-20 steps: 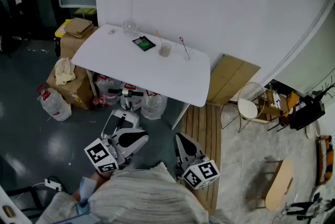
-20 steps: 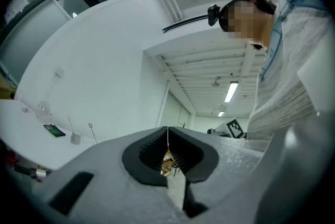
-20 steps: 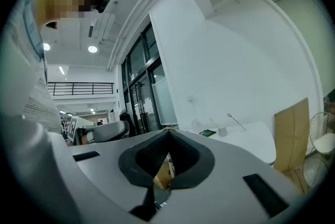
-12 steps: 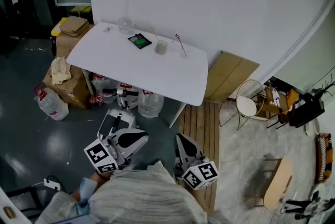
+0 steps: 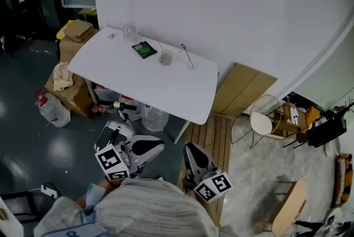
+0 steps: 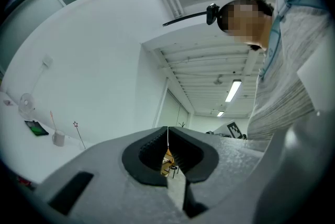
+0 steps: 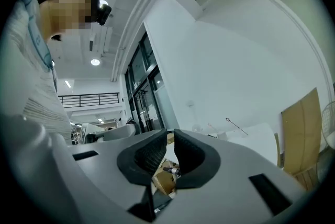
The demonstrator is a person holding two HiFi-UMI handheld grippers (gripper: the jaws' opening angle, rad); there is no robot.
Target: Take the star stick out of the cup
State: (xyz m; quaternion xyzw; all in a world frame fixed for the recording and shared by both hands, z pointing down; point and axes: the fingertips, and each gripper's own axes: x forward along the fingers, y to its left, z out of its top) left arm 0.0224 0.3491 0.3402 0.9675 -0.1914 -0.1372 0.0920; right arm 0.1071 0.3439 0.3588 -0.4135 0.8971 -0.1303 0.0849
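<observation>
A white table (image 5: 166,92) stands against the wall. On it is a small pale cup (image 5: 165,57) with a thin stick in it. Just to its right a thin star stick (image 5: 187,57) leans with its star on top; what holds its foot is too small to tell. The cup (image 6: 58,138) and star stick (image 6: 79,135) show far off in the left gripper view, and the star stick (image 7: 236,125) also shows in the right gripper view. My left gripper (image 5: 159,147) and right gripper (image 5: 191,150) hang low near my body, well short of the table, both shut and empty.
A dark slab with a green face (image 5: 144,49) and a small fan (image 5: 130,31) share the table. Water bottles (image 5: 152,117) lie under it; cardboard boxes (image 5: 72,92) stand at its left. A cardboard sheet (image 5: 243,89) leans on the wall, with a round chair (image 5: 264,114) beside it.
The head view has shifted: the table and cup now sit a little further left and lower in the picture. Both grippers stay shut and low, barely moved.
</observation>
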